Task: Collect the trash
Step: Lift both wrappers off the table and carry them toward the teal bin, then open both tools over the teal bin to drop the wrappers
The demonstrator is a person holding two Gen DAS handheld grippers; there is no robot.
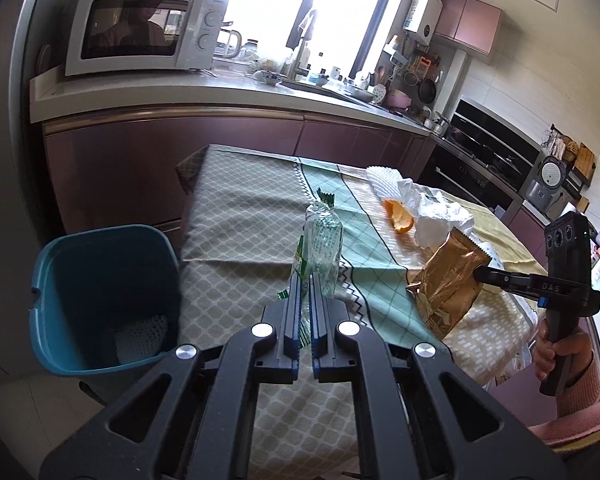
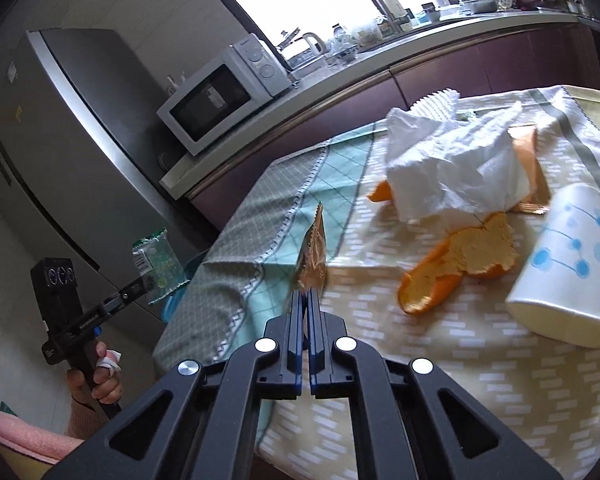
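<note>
Left gripper (image 1: 305, 280): jaws clamped on a clear green-printed wrapper (image 1: 322, 248), held upright above the bench (image 1: 236, 216) edge, near the blue bin (image 1: 100, 300).
Right gripper (image 2: 305, 294): jaws closed on a gold foil packet (image 2: 314, 256), lifted just above the cloth.
Bin: on the floor beside the bench, white foam netting already inside.
Still on the bench: orange peel (image 2: 456, 264), crumpled tissue (image 2: 452, 164), paper cup (image 2: 568, 264) on its side.
Handling note: carry each piece fully over the bin mouth before releasing; light wrappers may cling or drift past the rim.
</note>
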